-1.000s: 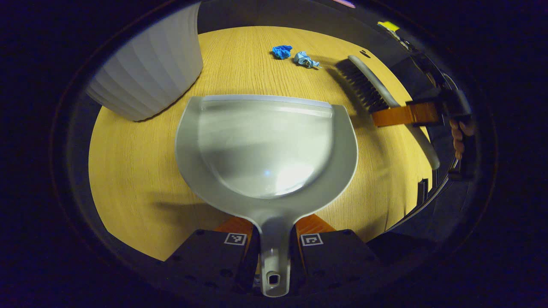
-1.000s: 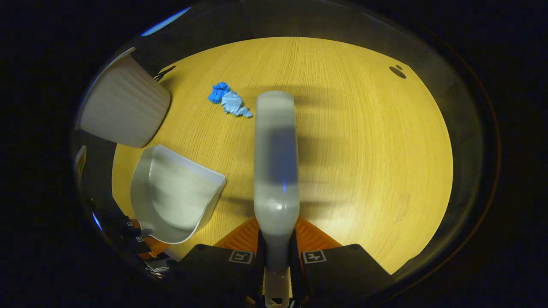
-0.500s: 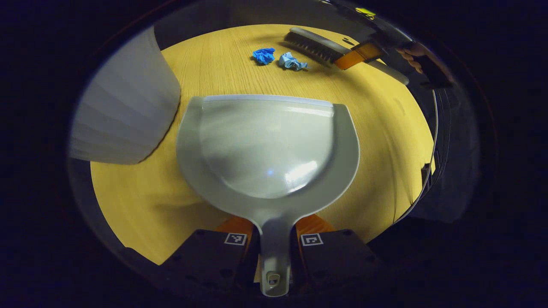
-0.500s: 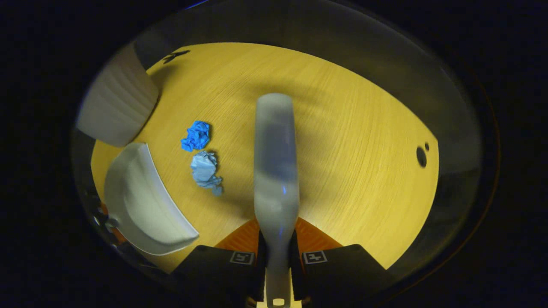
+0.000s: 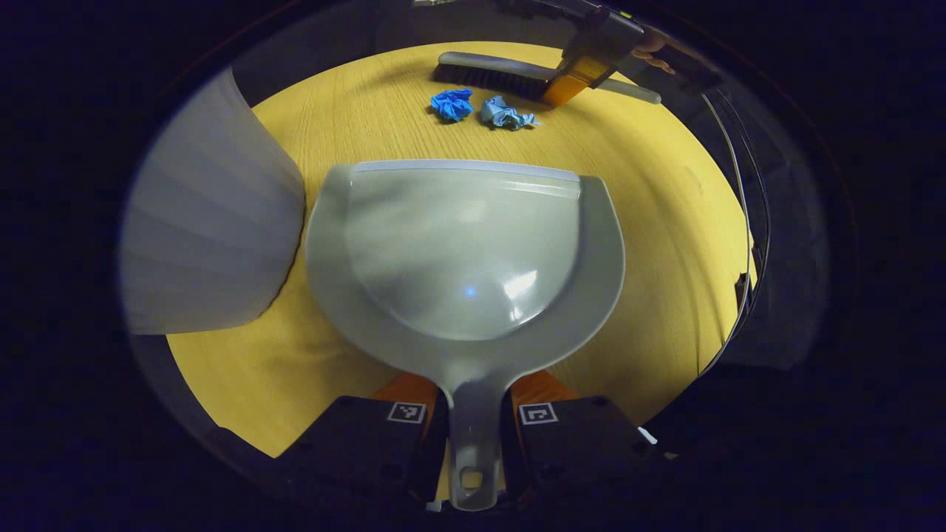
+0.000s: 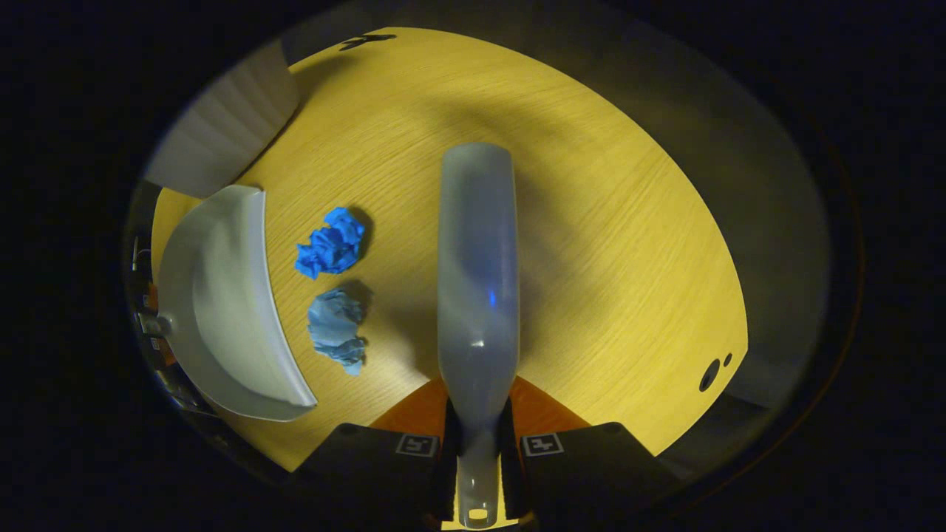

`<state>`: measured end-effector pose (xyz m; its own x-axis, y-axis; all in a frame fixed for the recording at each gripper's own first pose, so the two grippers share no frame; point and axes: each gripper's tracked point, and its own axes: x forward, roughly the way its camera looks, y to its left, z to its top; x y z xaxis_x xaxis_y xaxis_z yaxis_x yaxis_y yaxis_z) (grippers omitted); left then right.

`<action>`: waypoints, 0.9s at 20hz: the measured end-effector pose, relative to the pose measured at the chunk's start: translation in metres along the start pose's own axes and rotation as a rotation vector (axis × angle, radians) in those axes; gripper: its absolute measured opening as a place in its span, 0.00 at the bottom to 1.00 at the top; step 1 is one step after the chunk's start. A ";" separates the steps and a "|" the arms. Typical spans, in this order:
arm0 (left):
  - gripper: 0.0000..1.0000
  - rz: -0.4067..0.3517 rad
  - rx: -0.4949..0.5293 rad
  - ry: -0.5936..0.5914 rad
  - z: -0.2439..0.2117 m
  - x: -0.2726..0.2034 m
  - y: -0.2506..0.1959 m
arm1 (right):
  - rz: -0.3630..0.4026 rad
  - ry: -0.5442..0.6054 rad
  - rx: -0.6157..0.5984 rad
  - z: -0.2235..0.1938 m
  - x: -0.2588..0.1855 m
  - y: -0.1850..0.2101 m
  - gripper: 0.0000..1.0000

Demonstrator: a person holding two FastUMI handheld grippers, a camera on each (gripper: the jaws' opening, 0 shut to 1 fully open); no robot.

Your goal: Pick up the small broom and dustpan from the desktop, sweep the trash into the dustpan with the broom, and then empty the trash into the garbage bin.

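Grey dustpan (image 5: 464, 247), grey broom (image 6: 477, 273), bright blue wad (image 6: 330, 250), pale blue wad (image 6: 336, 329), yellow wood-grain desktop (image 6: 606, 244), white ribbed bin (image 5: 211, 236)

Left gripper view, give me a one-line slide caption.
Left gripper holds the dustpan facing two blue paper wads, broom behind them.

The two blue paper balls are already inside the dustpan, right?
No. The two blue paper balls lie on the table just in front of the dustpan, between it and the broom. The right gripper view shows it.
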<state>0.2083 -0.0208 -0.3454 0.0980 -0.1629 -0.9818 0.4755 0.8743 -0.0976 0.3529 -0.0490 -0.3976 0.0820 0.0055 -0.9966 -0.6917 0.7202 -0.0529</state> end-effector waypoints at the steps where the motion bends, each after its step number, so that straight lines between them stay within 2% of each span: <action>1: 0.30 0.001 0.005 -0.012 0.003 0.000 0.000 | 0.029 0.003 -0.040 0.000 -0.003 0.015 0.27; 3: 0.29 -0.003 0.009 -0.011 0.000 -0.001 0.001 | 0.136 0.031 -0.073 -0.006 -0.013 0.050 0.27; 4: 0.29 -0.011 0.007 -0.020 0.000 0.001 0.000 | 0.213 0.048 -0.077 -0.014 -0.023 0.072 0.31; 5: 0.28 -0.019 0.010 -0.032 -0.001 0.001 0.000 | 0.299 0.052 -0.077 -0.019 -0.033 0.094 0.24; 7: 0.30 -0.047 0.012 -0.054 -0.004 0.003 -0.002 | 0.389 0.053 -0.095 -0.030 -0.050 0.122 0.28; 8: 0.29 -0.070 0.004 -0.066 -0.004 0.002 -0.003 | 0.391 0.047 -0.107 -0.034 -0.058 0.117 0.24; 9: 0.29 -0.086 0.000 -0.074 -0.004 0.002 -0.002 | 0.375 0.041 -0.116 -0.030 -0.071 0.120 0.28; 10: 0.29 -0.096 -0.005 -0.081 -0.004 0.002 -0.001 | 0.355 0.031 -0.113 -0.031 -0.073 0.121 0.23; 11: 0.30 -0.097 -0.008 -0.088 -0.003 0.003 -0.001 | 0.342 0.020 -0.093 -0.040 -0.071 0.126 0.28; 12: 0.29 -0.093 -0.003 -0.100 -0.005 0.004 -0.001 | 0.344 0.007 -0.061 -0.040 -0.076 0.124 0.24; 13: 0.29 -0.086 0.001 -0.109 -0.007 0.008 -0.001 | 0.365 -0.001 -0.025 -0.039 -0.083 0.124 0.28; 15: 0.29 -0.087 -0.004 -0.116 -0.006 0.008 -0.003 | 0.393 -0.017 0.027 -0.038 -0.090 0.127 0.28; 18: 0.30 -0.111 -0.026 -0.153 -0.004 0.006 -0.003 | 0.347 -0.068 0.012 -0.034 -0.096 0.113 0.23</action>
<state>0.2036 -0.0223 -0.3515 0.1790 -0.3248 -0.9287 0.4685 0.8582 -0.2099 0.2420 0.0082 -0.3104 -0.1083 0.2973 -0.9486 -0.6786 0.6753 0.2891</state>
